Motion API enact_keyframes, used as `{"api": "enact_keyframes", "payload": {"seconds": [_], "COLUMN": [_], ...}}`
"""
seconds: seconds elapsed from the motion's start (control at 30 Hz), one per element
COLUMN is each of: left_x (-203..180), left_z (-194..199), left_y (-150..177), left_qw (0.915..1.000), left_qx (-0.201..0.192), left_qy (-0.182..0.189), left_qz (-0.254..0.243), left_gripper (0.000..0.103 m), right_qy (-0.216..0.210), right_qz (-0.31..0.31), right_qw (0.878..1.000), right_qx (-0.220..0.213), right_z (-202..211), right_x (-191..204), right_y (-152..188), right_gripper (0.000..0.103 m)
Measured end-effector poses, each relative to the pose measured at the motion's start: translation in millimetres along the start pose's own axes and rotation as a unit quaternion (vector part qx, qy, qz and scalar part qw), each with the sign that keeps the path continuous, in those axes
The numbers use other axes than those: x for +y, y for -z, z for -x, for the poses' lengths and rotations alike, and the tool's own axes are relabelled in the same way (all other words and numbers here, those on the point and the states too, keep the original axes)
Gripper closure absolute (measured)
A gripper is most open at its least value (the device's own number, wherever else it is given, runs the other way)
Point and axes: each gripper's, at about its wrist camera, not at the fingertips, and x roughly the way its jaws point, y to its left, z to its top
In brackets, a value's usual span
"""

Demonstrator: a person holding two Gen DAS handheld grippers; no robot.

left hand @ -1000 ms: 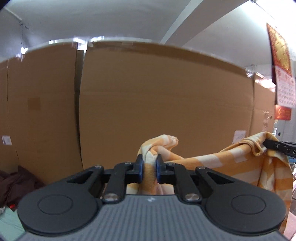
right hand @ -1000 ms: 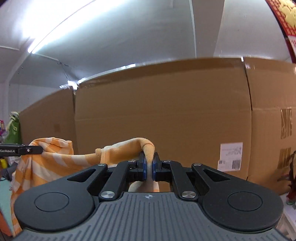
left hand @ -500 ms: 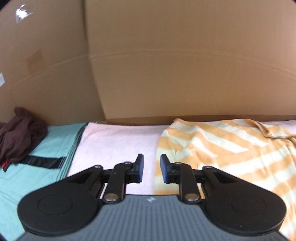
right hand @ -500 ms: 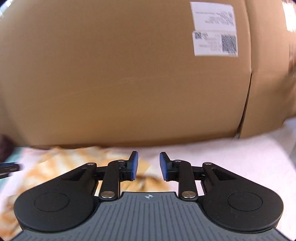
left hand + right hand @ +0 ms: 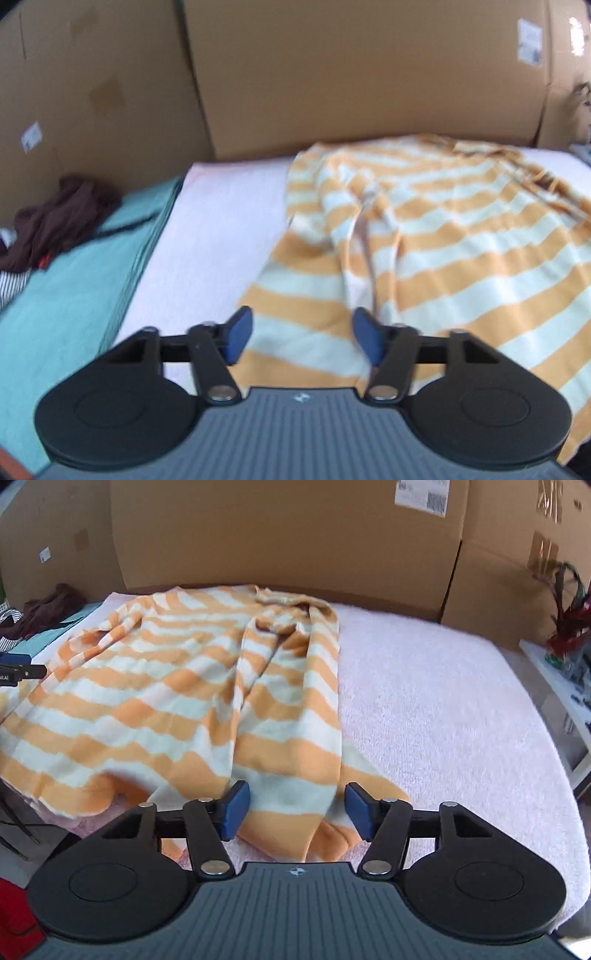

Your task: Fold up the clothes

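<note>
Pink towel (image 5: 424, 701) under striped garment (image 5: 177, 686); left gripper (image 5: 301, 334) and right gripper (image 5: 295, 808) opening, released. Beside garment, only rightward: white shelf (image 5: 554, 686).

white shipping label (image 5: 421, 494) on cardboard box (image 5: 280, 531), print too small to read

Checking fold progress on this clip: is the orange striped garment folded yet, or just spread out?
Spread, not folded: the striped garment lies in one rumpled layer on the pink towel, with a long crease down its middle.

Left gripper (image 5: 301, 338) opening above striped garment (image 5: 443, 240).
</note>
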Motion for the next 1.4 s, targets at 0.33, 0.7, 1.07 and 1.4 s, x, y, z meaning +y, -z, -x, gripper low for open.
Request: {"api": "enact_keyframes", "payload": {"seconds": [0.33, 0.7, 1.07, 1.4], "left_x": [62, 154, 31, 31], "left_z": [-18, -16, -71, -151], "left_y": [-27, -74, -123, -122], "left_qw": [0.9948, 0.9655, 0.9985, 0.9991], "left_qx": [-0.01, -0.031, -0.032, 0.011], "left_qy": [-0.064, -0.229, -0.042, -0.021], "left_qz": [0.079, 0.12, 0.017, 0.034], "left_gripper": [0.102, 0.091, 0.086, 0.087], "right_qy": [0.132, 0.31, 0.092, 0.084], "right_qz": [-0.012, -0.101, 0.166, 0.211], "right_qw": [0.99, 0.94, 0.977, 0.972], "right_qx": [-0.05, -0.095, -0.102, -0.055], "right_z": [-16, -70, -177, -260], "right_x": [-58, -121, 50, 59], "right_y": [-86, -136, -152, -196], "right_gripper": [0.096, 0.059, 0.065, 0.099]}}
